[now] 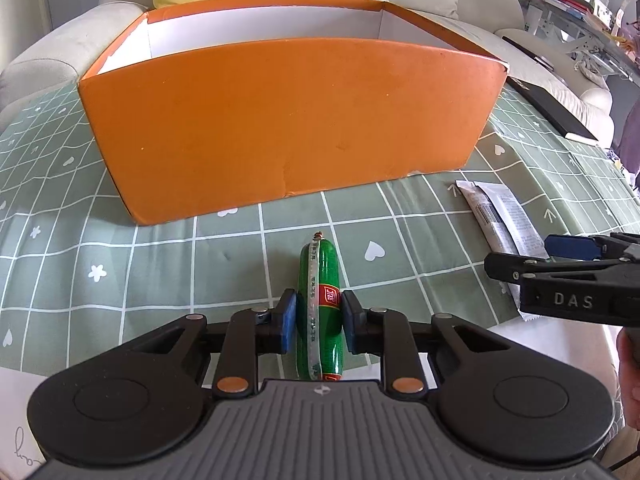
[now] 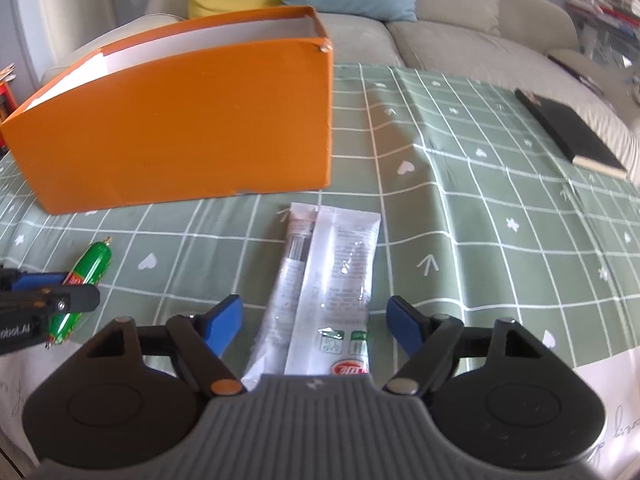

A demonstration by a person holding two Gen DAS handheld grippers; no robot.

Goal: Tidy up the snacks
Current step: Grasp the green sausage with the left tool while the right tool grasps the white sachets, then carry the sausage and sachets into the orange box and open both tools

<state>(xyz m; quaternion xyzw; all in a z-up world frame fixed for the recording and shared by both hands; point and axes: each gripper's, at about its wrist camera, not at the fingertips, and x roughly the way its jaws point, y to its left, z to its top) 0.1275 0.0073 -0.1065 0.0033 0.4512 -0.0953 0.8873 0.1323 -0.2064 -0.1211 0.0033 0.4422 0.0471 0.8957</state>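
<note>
A green sausage snack point(image 1: 320, 312) lies on the green checked tablecloth, and my left gripper point(image 1: 319, 317) is shut on its middle. The sausage also shows in the right wrist view point(image 2: 86, 276). Two white snack packets point(image 2: 320, 288) lie side by side between the spread blue pads of my right gripper point(image 2: 314, 322), which is open around them. The packets also show in the left wrist view point(image 1: 496, 216), with the right gripper point(image 1: 520, 258) beside them. An open orange box point(image 1: 288, 120) with a white inside stands just beyond both snacks; it also shows in the right wrist view point(image 2: 180, 128).
A black notebook point(image 2: 568, 132) lies at the table's far right edge; it also shows in the left wrist view point(image 1: 556, 108). A beige sofa point(image 2: 460, 32) with yellow and blue cushions stands behind the table. White paper point(image 1: 24, 408) lies at the near edge.
</note>
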